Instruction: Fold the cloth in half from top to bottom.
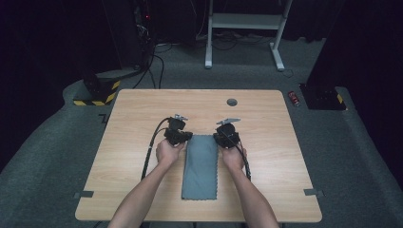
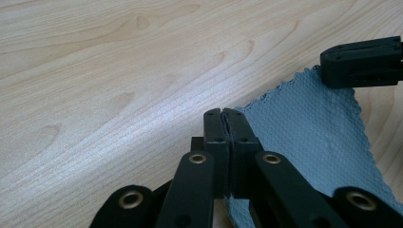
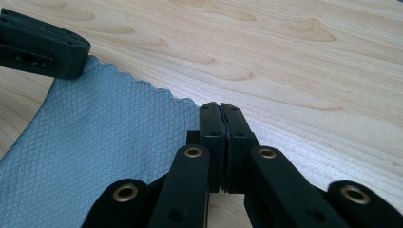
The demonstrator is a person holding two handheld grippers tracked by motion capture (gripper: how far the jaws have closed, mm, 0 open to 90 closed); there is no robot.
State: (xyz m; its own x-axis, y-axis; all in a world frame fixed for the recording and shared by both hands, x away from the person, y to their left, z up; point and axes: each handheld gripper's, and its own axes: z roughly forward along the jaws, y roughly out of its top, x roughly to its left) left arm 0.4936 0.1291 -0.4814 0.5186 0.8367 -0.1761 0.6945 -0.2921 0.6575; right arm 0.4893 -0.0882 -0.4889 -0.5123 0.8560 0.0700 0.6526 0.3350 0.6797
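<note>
The place looked like a lab or test room set up for recording. A plain wooden bench [image 1: 142, 102] stood alone on grey carpet [image 1: 43, 156], ringed by dark curtains [image 1: 375, 42]. Cables [image 1: 154, 66] trailed to equipment stands with yellow-and-black hazard tape [image 1: 97, 92], and a white metal frame [image 1: 244, 21] stood behind.

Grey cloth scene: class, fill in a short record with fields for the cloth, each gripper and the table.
cloth: grey cloth, folded into a long strip, flat on the table
left gripper: left gripper, jaws shut at the cloth's far left corner
right gripper: right gripper, jaws shut at the cloth's far right corner
table: wooden table, with a round grey cap near its far edge
</note>
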